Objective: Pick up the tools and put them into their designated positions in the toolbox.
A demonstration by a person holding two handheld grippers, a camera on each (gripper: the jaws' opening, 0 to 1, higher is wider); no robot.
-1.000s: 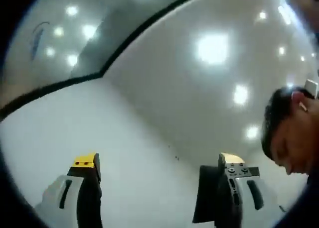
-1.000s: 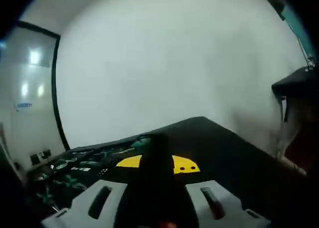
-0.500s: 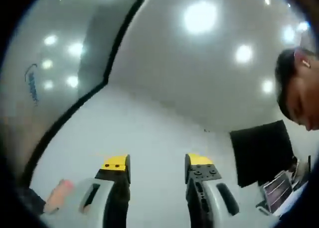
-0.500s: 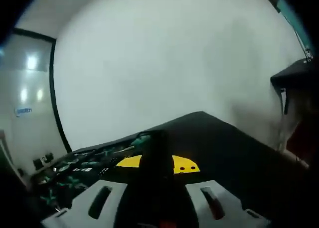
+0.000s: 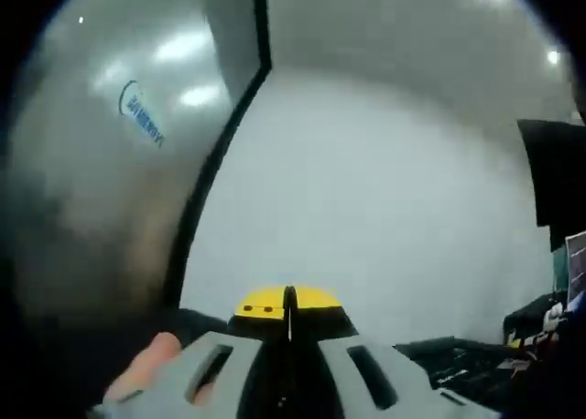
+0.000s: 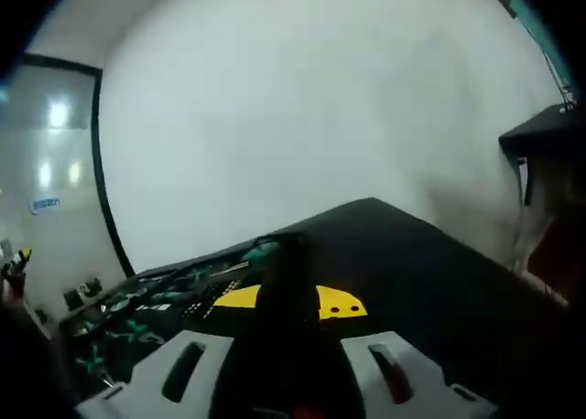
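- toolbox point(image 6: 156, 305) sits open on the black table point(image 6: 412, 263), low left in the right gripper view – rows of green-handled tools point(image 6: 137, 332) lie in its black insert, too blurred to name singly
- same toolbox probably the dark clutter low right in the left gripper view, but I can't tell for sure
- right claw point(image 6: 288, 295) is clamped on a dark tool handle point(image 6: 284, 282) – it stands up between the yellow-tipped jaws with a greenish end near the top; can't tell what kind of tool
- held high and tipped toward the toolbox – my read is a carry toward its slot, not yet down at the insert
- which slot it belongs in is not readable from here
- left claw point(image 5: 289, 302) has its jaws pressed together, only a thin seam between the yellow tips, nothing in them
- it points at a white wall and a dark vertical frame edge point(image 5: 224, 135), off the work – looks parked while the right does the placing
- a fingertip point(image 5: 146, 369) of the person's hand shows at the lower left of the left gripper view, on the claw body
- risk as I see it: tool is gripped near one end – could swing as it's lowered into a tight recess
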